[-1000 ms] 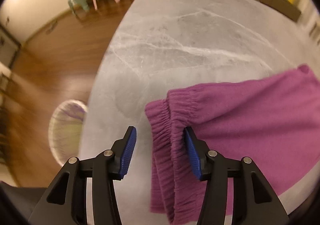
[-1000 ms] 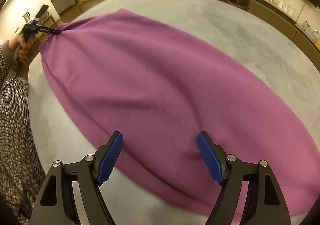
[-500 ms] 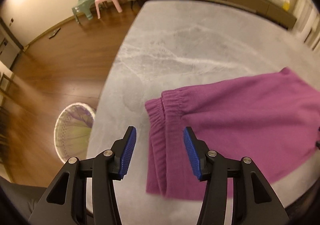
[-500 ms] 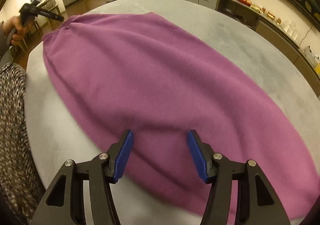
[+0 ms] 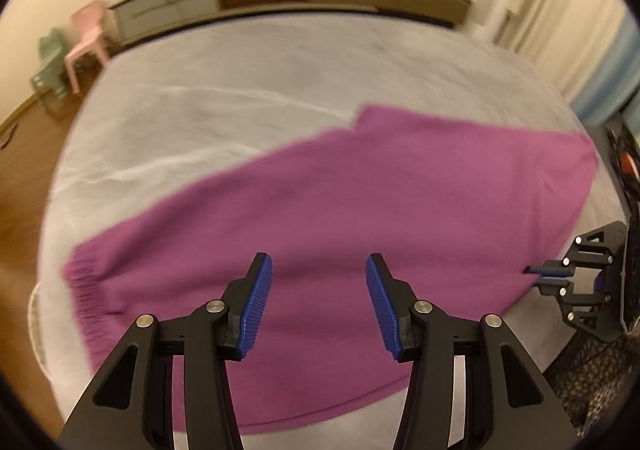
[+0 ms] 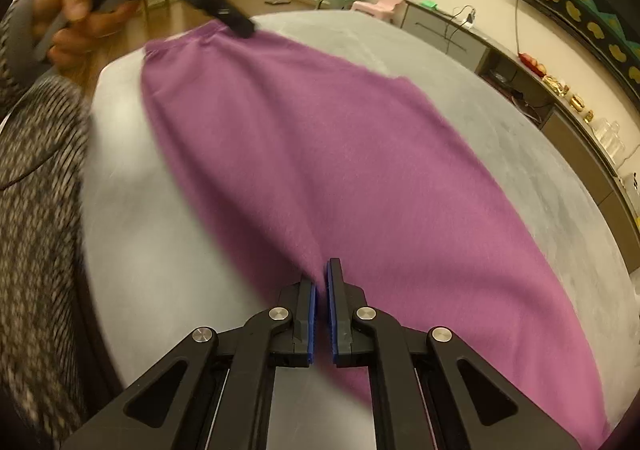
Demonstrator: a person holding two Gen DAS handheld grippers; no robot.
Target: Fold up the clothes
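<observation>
The purple garment runs off the right wrist view's bottom-right edge, motion-blurred.

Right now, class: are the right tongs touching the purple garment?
Touching. In the right wrist view the right tongs have their pads nearly together with the near edge of the purple garment running into the narrow slit between them.
</observation>
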